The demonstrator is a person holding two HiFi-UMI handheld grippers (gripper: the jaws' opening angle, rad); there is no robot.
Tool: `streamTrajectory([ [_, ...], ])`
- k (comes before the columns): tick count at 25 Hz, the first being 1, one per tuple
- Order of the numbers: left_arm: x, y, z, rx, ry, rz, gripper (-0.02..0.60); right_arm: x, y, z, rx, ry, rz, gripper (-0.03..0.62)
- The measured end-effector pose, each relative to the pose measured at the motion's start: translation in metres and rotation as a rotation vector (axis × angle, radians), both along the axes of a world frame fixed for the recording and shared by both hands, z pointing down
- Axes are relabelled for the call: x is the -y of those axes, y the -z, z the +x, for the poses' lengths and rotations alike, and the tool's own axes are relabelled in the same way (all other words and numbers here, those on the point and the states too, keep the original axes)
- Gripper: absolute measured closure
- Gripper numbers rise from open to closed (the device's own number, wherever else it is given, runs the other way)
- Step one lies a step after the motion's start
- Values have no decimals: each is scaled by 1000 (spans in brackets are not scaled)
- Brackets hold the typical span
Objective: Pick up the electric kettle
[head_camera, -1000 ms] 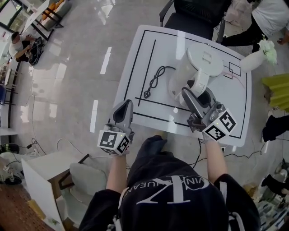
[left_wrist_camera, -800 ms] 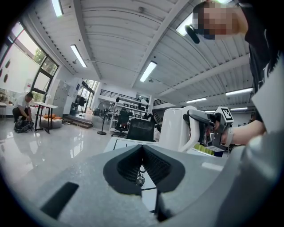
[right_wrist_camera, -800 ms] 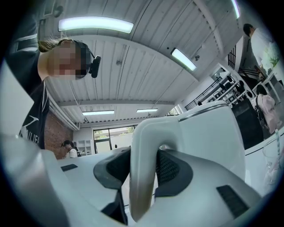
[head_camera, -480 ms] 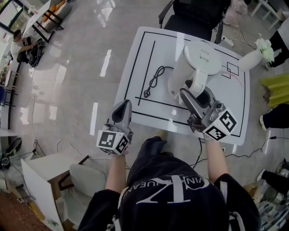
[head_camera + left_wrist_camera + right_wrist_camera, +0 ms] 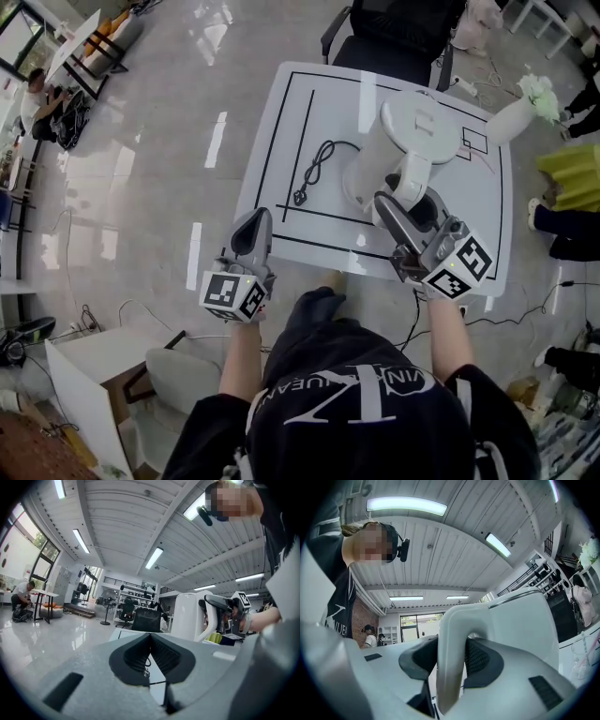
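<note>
Kettle [image 5: 375,164] mid-table [image 5: 281,141], handle [image 5: 451,658] at its 5 o'clock, clamped between your right tongs [image 5: 392,204]. Lift straight, wrist firm, so body doesn't swing. Left tongs [image 5: 253,230] pinched together, empty, at table's 7 o'clock. Avoid cord [image 5: 321,167].

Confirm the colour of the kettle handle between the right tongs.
The handle is plain white, like the kettle body; best seen in the right gripper view.

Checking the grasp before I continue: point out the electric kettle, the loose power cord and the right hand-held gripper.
electric kettle [image 5: 427,124]: head view, centre of its round lid.
power cord [image 5: 301,197]: head view, its plug end.
right hand-held gripper [image 5: 387,204]: head view, between its fingertips at the kettle handle.
</note>
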State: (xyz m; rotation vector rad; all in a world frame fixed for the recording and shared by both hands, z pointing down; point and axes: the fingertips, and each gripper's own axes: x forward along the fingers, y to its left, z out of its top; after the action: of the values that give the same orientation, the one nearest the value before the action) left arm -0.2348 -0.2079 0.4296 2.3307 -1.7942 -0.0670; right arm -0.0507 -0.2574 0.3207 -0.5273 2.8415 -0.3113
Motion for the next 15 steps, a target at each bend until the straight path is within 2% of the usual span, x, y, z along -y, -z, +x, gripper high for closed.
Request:
streamTrajectory([
  [15, 8, 14, 25, -4, -60, 23, 575, -19, 1, 46, -4, -109, -20, 453],
])
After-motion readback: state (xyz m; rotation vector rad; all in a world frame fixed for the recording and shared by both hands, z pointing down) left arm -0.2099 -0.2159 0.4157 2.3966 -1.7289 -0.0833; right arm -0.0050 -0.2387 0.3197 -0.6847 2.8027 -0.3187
